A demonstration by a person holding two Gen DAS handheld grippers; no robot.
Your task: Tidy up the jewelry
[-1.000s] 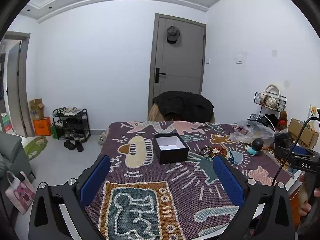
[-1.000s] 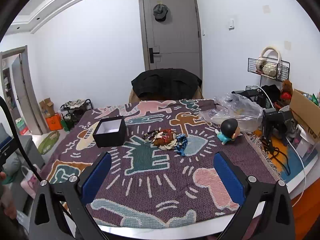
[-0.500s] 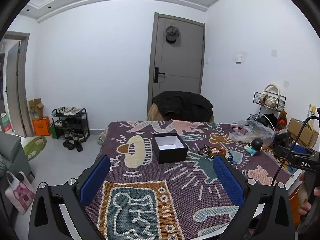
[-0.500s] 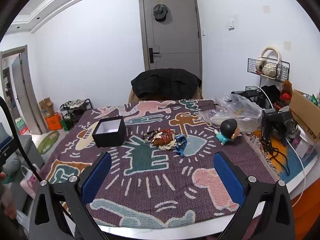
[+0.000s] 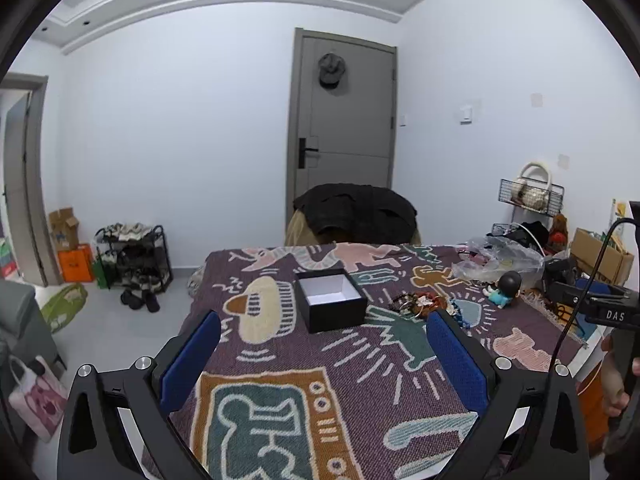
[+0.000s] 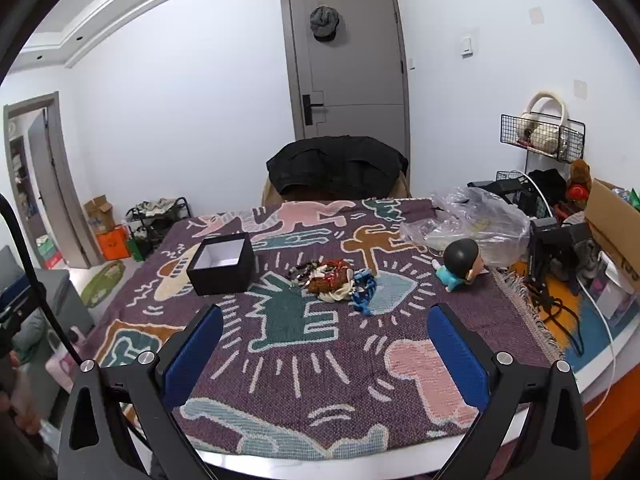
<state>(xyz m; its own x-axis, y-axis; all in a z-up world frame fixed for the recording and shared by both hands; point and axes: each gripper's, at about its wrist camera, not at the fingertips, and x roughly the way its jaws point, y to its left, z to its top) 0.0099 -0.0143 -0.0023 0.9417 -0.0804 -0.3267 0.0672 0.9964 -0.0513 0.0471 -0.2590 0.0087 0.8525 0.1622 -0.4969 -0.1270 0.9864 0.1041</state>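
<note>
A black open box with a white inside (image 5: 330, 298) stands on the patterned table cloth (image 5: 280, 360); it also shows in the right wrist view (image 6: 222, 263). A heap of jewelry (image 6: 334, 278) lies to the right of the box, with a blue piece (image 6: 363, 290) at its right edge; the heap shows in the left wrist view (image 5: 420, 304) too. My left gripper (image 5: 324, 356) is open and empty, above the near part of the table. My right gripper (image 6: 326, 354) is open and empty, short of the heap.
A doll with a black head (image 6: 460, 262) lies right of the jewelry. A clear plastic bag (image 6: 468, 216) sits behind it. A black stand with cables (image 6: 552, 248) is at the right table edge. A chair with a dark jacket (image 6: 336, 166) stands behind the table.
Both views have shifted slightly: the box and jewelry sit a little nearer in the right wrist view. Both grippers stay open.
</note>
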